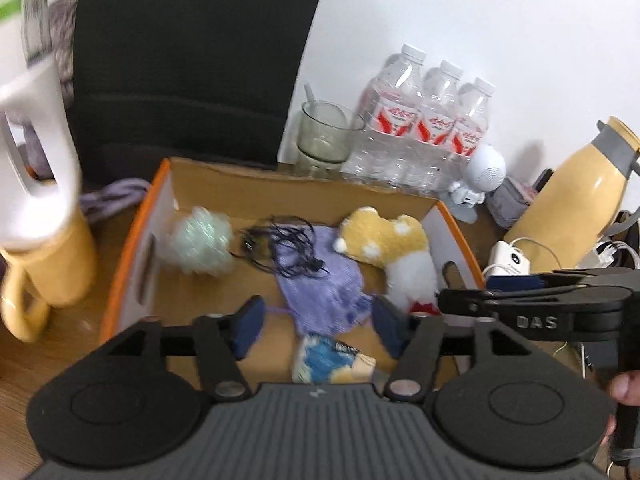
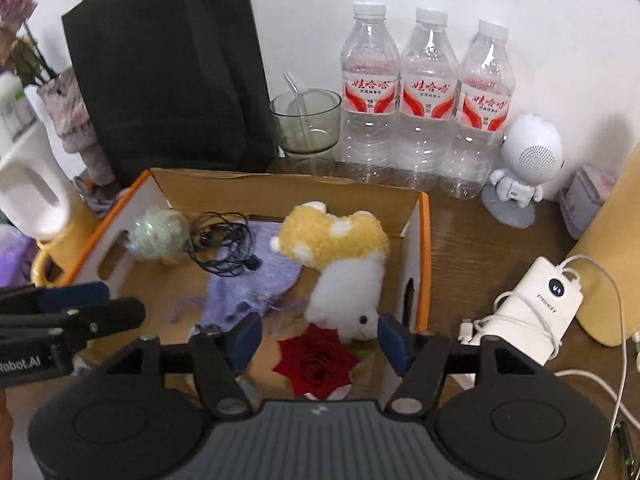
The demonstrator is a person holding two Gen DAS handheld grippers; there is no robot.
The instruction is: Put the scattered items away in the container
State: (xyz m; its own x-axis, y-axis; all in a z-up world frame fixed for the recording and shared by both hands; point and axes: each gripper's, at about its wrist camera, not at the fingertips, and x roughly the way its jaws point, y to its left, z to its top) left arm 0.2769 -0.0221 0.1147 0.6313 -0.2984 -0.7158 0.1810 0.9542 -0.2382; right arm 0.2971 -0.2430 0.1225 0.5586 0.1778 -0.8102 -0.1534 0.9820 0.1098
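An open cardboard box (image 1: 280,188) (image 2: 280,188) with orange edges holds a pale green mesh ball (image 1: 202,242) (image 2: 160,234), black earphones (image 1: 280,248) (image 2: 224,248), a purple knitted cloth (image 1: 324,284) (image 2: 252,276), a yellow and white plush toy (image 1: 396,248) (image 2: 340,260), a blue and yellow item (image 1: 328,360) and a red rose (image 2: 316,360). My left gripper (image 1: 318,328) is open and empty above the box's near side. My right gripper (image 2: 318,340) is open and empty above the rose. Each gripper shows at the edge of the other's view.
Behind the box stand a black bag (image 2: 168,80), a glass cup (image 2: 306,120), three water bottles (image 2: 426,100) and a white robot figure (image 2: 524,160). A white power bank (image 2: 536,312) with cable and a yellow flask (image 1: 576,200) lie right. A white jug (image 1: 36,168) and yellow mug (image 1: 52,276) stand left.
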